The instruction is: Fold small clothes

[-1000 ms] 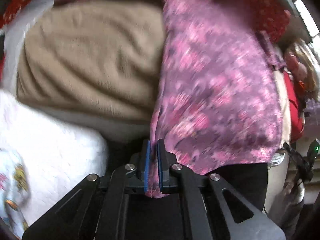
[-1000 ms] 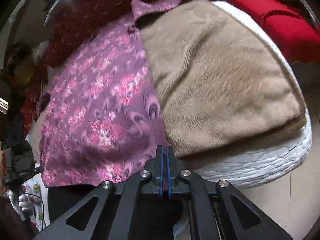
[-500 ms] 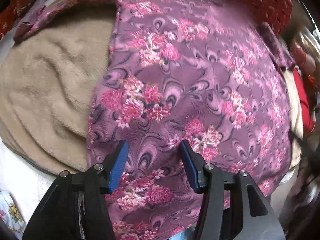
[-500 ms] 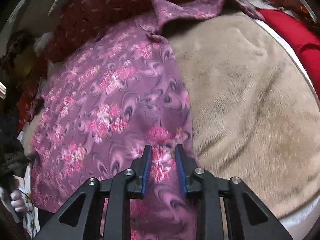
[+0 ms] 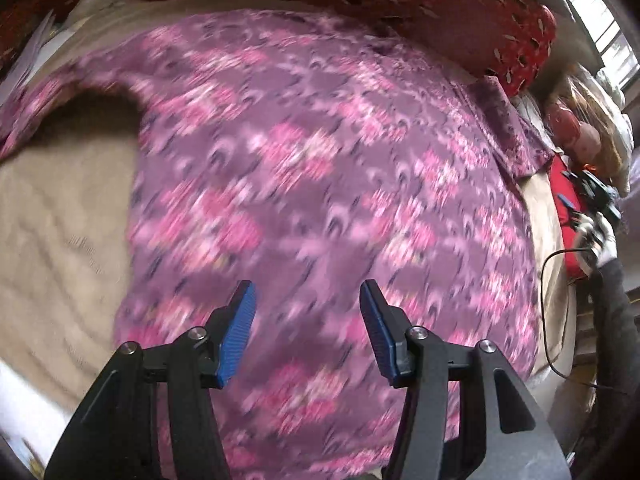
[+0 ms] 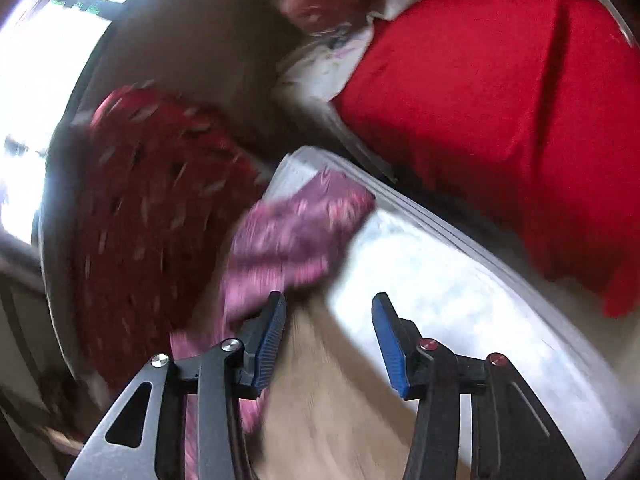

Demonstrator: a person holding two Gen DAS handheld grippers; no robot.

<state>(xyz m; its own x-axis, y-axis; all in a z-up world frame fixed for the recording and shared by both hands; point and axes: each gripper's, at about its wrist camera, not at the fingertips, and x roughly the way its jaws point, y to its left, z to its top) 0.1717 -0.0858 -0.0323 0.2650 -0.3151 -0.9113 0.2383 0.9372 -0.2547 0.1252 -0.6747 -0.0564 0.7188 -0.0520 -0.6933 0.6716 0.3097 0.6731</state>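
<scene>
A beige blanket [image 5: 52, 240] covers the bed, its white mattress edge [image 6: 460, 288] running along one side. On top of the blanket lies a purple floral garment [image 5: 320, 200], spread flat over most of it, one sleeve [image 6: 296, 232] reaching out toward the mattress corner. A dark red patterned cushion [image 5: 400, 12] sits at the far end of the bed, touching the garment's upper edge, and a bright red cloth [image 6: 500, 100] lies beyond the mattress. The left tool [image 5: 308, 334] hangs above the garment's lower part, its blue pads wide apart, gripping nothing. The right tool [image 6: 328, 340] is likewise spread and empty, just beside the sleeve, over the blanket.
</scene>
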